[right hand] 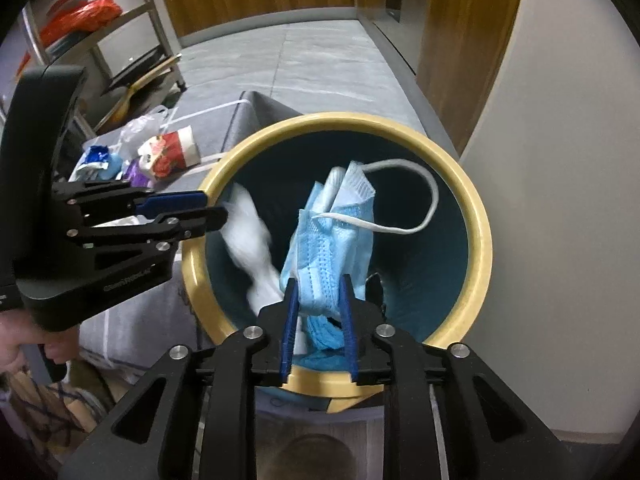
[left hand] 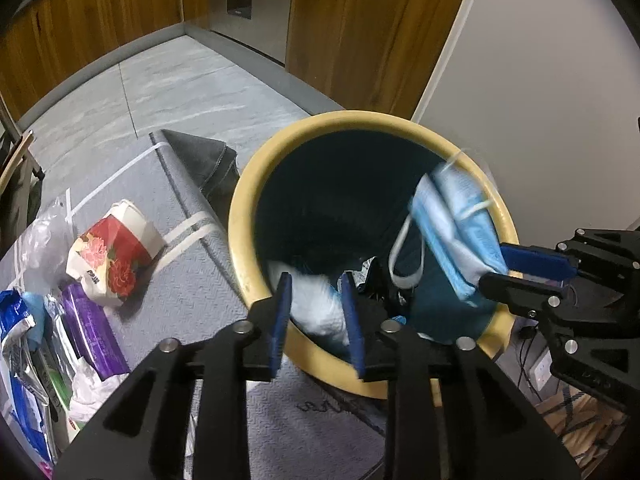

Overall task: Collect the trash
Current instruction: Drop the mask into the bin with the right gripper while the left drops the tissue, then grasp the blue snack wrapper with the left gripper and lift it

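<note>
A round bin (left hand: pixel 244 216) with a yellow rim and dark teal inside stands on a grey mat; it also shows in the right wrist view (right hand: pixel 476 216). My right gripper (right hand: pixel 318 312) is shut on a blue face mask (right hand: pixel 332 240) and holds it over the bin's opening; the mask (left hand: pixel 452 224) hangs from that gripper (left hand: pixel 494 266) in the left wrist view. My left gripper (left hand: pixel 318 304) is open over the near rim, and a blurred white tissue (left hand: pixel 316 304) lies below it inside the bin. The tissue (right hand: pixel 252 236) shows just off the left gripper (right hand: pixel 214 206).
Trash lies on the mat left of the bin: a crushed red-and-white paper cup (left hand: pixel 116 252), a purple wrapper (left hand: pixel 90 324), blue-and-white packets (left hand: pixel 16 344) and a clear plastic bag (left hand: pixel 44 236). A metal rack (right hand: pixel 120 52) stands at far left. Wooden cabinets and a white wall stand behind.
</note>
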Demonstrator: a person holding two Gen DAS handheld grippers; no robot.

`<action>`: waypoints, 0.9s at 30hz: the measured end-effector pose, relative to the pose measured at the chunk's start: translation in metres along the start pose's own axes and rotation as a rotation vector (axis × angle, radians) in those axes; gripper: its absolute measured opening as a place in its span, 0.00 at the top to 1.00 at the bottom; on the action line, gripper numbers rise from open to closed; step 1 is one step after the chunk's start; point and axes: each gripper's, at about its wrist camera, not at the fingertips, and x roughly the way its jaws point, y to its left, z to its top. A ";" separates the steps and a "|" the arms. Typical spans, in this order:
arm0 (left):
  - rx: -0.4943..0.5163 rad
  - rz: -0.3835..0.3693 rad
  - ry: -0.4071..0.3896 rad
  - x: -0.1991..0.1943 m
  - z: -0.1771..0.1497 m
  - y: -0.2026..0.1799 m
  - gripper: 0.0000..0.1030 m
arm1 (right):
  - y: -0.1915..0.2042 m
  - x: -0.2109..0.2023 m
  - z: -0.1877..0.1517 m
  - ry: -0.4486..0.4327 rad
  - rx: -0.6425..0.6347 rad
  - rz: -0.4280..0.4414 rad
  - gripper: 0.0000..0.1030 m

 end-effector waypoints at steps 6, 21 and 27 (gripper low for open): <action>-0.002 0.011 -0.048 -0.027 0.000 0.005 0.64 | 0.002 -0.004 0.005 -0.021 0.009 0.007 0.69; -0.143 0.109 -0.108 -0.088 -0.019 0.075 0.37 | 0.039 -0.013 0.018 -0.048 -0.032 0.078 0.61; -0.218 0.152 -0.136 -0.117 -0.031 0.115 0.36 | 0.062 -0.015 0.025 -0.059 -0.064 0.100 0.57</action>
